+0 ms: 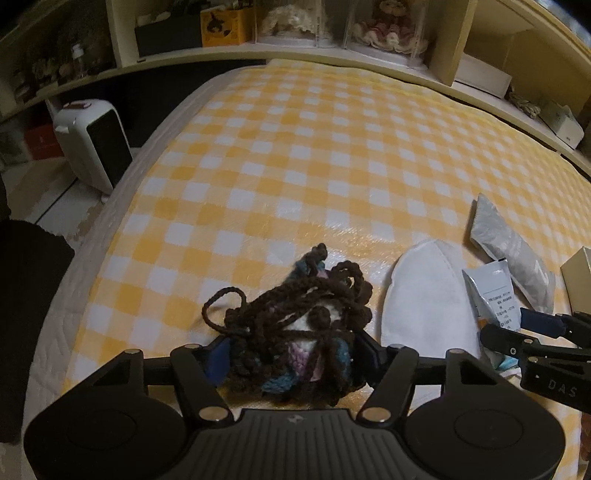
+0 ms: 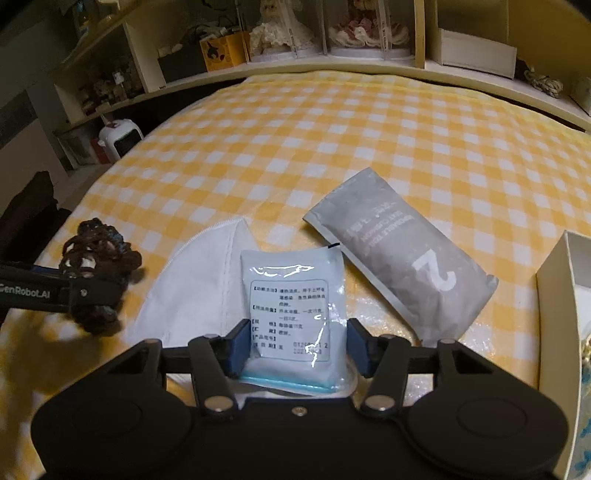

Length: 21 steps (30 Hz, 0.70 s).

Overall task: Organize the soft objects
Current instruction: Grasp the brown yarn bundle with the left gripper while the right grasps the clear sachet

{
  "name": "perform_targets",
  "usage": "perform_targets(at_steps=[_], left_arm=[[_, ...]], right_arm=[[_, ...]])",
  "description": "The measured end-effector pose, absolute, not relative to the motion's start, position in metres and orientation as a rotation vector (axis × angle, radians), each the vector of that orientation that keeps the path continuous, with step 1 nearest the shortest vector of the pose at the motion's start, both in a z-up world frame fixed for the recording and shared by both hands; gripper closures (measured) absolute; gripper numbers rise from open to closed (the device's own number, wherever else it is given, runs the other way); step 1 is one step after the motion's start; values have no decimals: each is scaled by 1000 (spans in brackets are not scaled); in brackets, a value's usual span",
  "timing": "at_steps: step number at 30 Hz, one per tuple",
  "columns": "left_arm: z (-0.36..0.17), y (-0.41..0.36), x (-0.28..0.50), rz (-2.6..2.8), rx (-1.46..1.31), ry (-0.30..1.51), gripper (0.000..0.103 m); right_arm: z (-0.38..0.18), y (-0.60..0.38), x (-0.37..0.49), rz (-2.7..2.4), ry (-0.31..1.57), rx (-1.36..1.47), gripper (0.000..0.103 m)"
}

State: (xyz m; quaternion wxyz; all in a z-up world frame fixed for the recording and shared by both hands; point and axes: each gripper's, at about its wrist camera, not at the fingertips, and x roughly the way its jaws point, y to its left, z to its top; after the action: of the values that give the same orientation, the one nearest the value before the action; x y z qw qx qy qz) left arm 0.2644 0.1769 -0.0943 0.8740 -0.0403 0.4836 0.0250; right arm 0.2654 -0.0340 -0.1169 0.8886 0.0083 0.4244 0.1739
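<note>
A tangle of dark brown crocheted yarn (image 1: 295,325) with blue and pink patches lies on the yellow checked blanket (image 1: 295,147). My left gripper (image 1: 293,356) has its blue pads pressed against both sides of it. To its right lie a white folded mask (image 1: 424,295) and a grey pouch (image 1: 513,251). In the right wrist view a pale blue printed packet (image 2: 291,295) rests partly on the mask (image 2: 195,280). My right gripper (image 2: 297,347) has its pads against the packet's two side edges. The yarn (image 2: 96,254) and the left gripper (image 2: 85,291) show at the left.
The grey pouch (image 2: 402,254), marked with a 2, lies right of the packet. A cream open box (image 2: 554,295) stands at the right edge. Off the bed's left side stands a white heater (image 1: 92,144). Shelves (image 1: 332,33) with dolls and boxes run behind the bed.
</note>
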Motion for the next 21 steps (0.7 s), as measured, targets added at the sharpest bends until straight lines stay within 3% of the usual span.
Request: perform_targets(at_steps=[21], left_arm=[[-30, 153, 225, -13, -122, 787, 36]], right_arm=[[-37, -65, 227, 330, 667, 102, 48]])
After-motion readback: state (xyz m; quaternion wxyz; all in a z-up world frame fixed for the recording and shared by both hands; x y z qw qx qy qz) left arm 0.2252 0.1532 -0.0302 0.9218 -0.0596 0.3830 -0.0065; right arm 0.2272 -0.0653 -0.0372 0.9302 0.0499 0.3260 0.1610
